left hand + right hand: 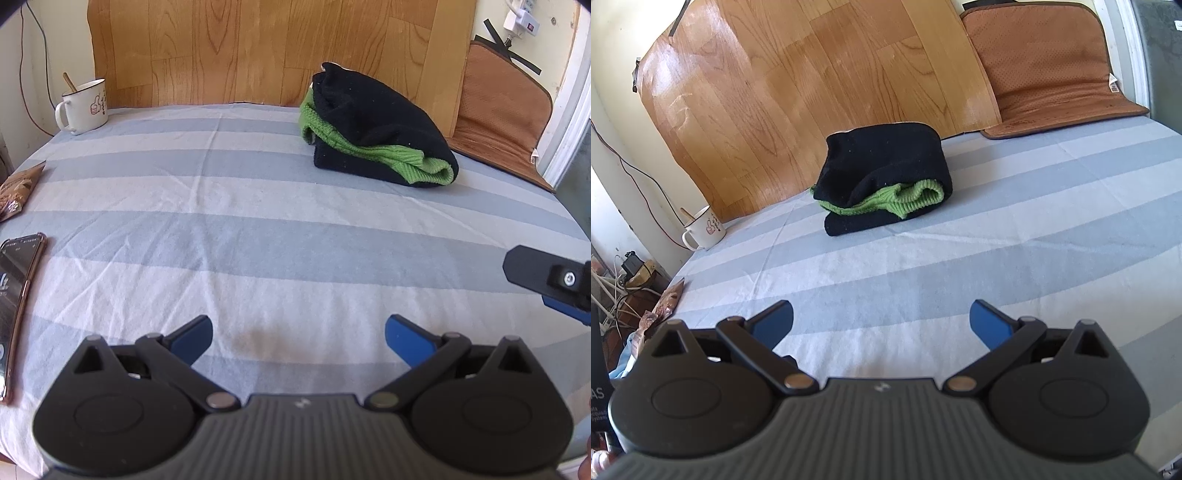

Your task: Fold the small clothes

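A small black and green knitted garment [376, 125] lies folded in a bundle at the far side of the striped blue and white sheet [258, 229]. It also shows in the right wrist view [886, 177], with a green ribbed cuff sticking out of the fold. My left gripper [298, 334] is open and empty, well short of the bundle, low over the sheet. My right gripper [882, 319] is open and empty too, also well back from the bundle. One of its fingers [532, 273] shows at the right edge of the left wrist view.
A white enamel mug [83, 107] with a stick in it stands at the far left corner. A phone [16, 306] and a snack packet [18, 188] lie along the left edge. A wood-grain board [258, 51] and a brown cushion [502, 107] stand behind the bed.
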